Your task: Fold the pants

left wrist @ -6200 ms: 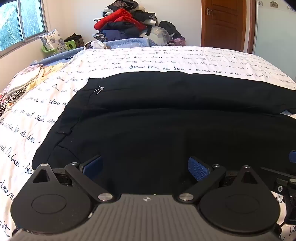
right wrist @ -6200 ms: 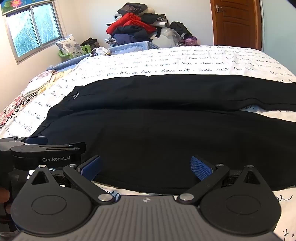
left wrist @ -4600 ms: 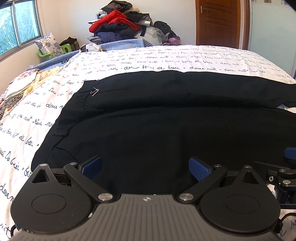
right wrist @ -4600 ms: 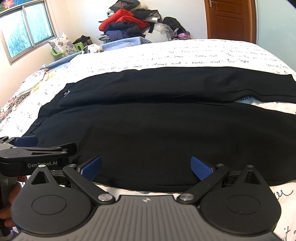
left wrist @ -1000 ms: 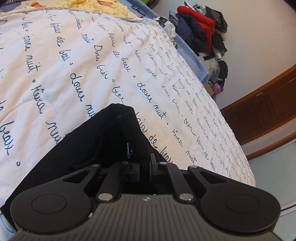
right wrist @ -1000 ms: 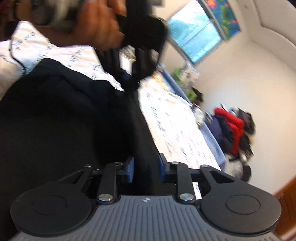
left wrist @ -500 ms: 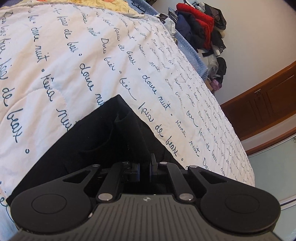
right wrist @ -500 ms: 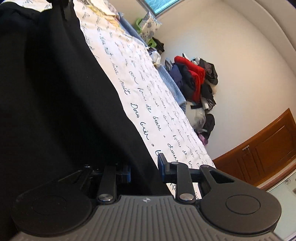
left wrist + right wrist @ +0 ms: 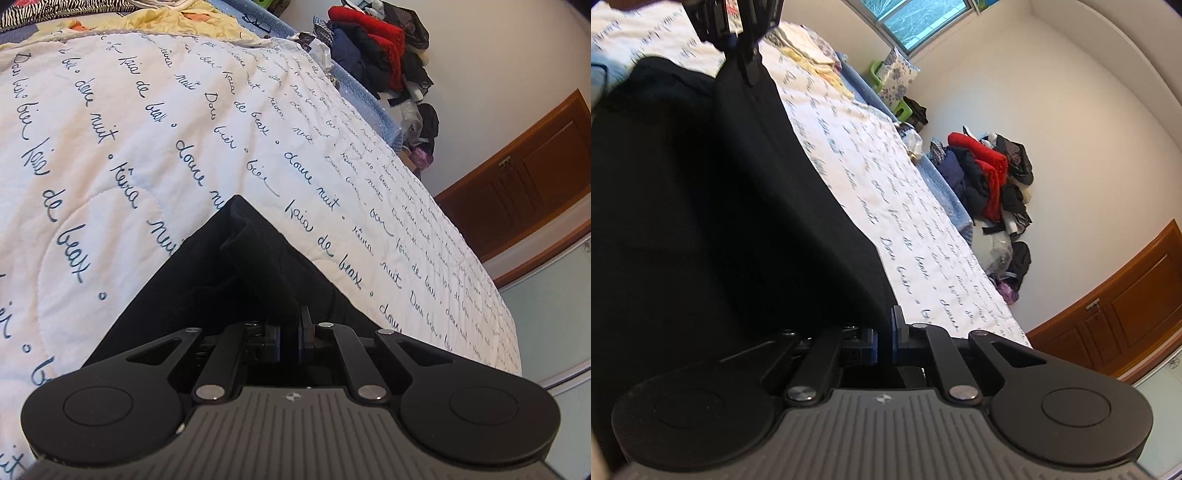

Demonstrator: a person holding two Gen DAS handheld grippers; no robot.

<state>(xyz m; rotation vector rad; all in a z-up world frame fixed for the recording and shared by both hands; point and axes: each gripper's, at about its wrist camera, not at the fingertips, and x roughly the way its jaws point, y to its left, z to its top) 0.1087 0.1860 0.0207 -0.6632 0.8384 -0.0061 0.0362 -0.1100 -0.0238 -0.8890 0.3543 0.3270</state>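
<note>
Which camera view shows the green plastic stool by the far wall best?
The right wrist view: the green plastic stool shows clearly beside the floral pillow below the window. In the left wrist view only a small green sliver appears at the top edge, too cropped to identify.

Bedspread script: blue handwritten words repeated in rows, legible as "douce nuit", "fais de beaux", "rêves", "bien"
Bedspread in right wrist view: same script, blurred, unreadable

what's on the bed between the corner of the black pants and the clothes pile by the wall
In the left wrist view, only bare script-printed quilt lies between the black pants and the clothes pile, then a blue blanket edge.
</note>
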